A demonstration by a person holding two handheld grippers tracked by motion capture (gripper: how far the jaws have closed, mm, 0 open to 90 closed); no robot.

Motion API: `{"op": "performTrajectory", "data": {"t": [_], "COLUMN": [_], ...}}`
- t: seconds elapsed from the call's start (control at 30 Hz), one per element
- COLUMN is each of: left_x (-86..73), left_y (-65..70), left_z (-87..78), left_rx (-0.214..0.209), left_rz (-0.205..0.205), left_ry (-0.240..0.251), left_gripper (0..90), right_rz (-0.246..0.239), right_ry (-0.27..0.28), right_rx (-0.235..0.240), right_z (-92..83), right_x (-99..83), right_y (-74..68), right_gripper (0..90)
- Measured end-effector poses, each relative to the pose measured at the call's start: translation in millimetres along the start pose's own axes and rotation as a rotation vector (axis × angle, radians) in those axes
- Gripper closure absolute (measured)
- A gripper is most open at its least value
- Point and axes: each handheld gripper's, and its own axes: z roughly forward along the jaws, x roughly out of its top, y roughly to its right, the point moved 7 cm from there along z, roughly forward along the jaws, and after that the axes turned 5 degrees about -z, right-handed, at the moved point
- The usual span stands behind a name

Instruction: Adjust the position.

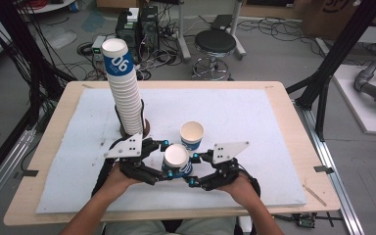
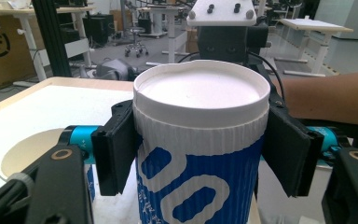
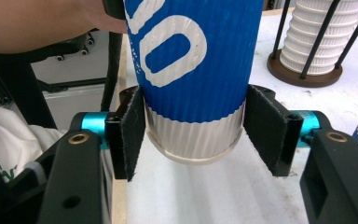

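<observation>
A blue-and-white ribbed paper cup hangs just above the white mat near the table's front, held from both sides. My left gripper is shut on its upper part, the pads pressing the white band under the rim. My right gripper is shut on the cup's foot, one pad on each side of the white base. A second, similar cup stands upright and open just behind; part of it shows in the left gripper view.
A tall stack of cups leans in a black-rod holder on a round brown base at the back left. The white mat covers most of the wooden table. A stool and cables sit on the floor beyond.
</observation>
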Motion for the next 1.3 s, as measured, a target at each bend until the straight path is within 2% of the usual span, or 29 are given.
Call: {"op": "performTrajectory", "data": {"t": [0.17, 0.2, 0.27, 0.3, 0.4, 0.5, 0.6, 0.73, 0.9, 1.07, 1.3], "left_x": [-3.4, -4.2, -6.0, -6.2, -5.8, -6.3, -3.3, 2.2, 5.1, 11.0, 15.0], "left_y": [-2.1, -2.8, -4.2, -4.4, -3.3, -6.9, -8.2, -10.3, -12.3, -13.4, -18.1], "left_z": [1.2, 2.5, 4.5, 4.6, 4.3, 4.0, -0.6, -7.4, -7.3, -2.7, 4.5], "left_rx": [0.011, 0.028, 0.042, 0.039, 0.022, 0.06, 0.056, 0.038, 0.023, 0.012, -0.004], "left_rz": [-0.014, -0.02, -0.05, -0.056, -0.046, -0.051, -0.052, -0.05, -0.048, -0.024, -0.037], "left_ry": [-0.016, -0.021, -0.046, -0.057, -0.062, -0.085, -0.092, -0.126, -0.216, -0.277, -0.359], "left_gripper": [30.3, 27.1, 13.7, 12.9, 15.6, 16.6, 15.9, 15.7, 15.6, 15.8, 15.9], "right_rz": [0.004, 0.001, 0.002, 0.001, 0.002, -0.006, -0.004, -0.012, -0.041, -0.07, -0.121], "right_ry": [-0.02, -0.027, -0.034, -0.038, -0.05, -0.055, -0.07, -0.095, -0.146, -0.21, -0.311], "right_rx": [-0.002, -0.003, 0.001, 0.001, 0.0, -0.003, -0.012, -0.026, -0.041, -0.04, -0.033], "right_z": [0.2, 0.3, 0.3, 0.4, -0.2, -0.4, -3.1, -10.9, -19.7, -24.8, -27.2], "right_x": [-1.4, -2.1, -2.8, -3.2, -4.8, -5.0, -6.1, -7.0, -1.4, 7.3, 17.6], "right_y": [0.7, 1.1, 0.9, 0.8, 1.8, 2.3, 3.1, 6.9, 12.9, 17.0, 20.2], "right_gripper": [42.3, 42.3, 43.8, 43.8, 44.0, 44.3, 44.4, 44.5, 44.5, 44.4, 44.3]}}
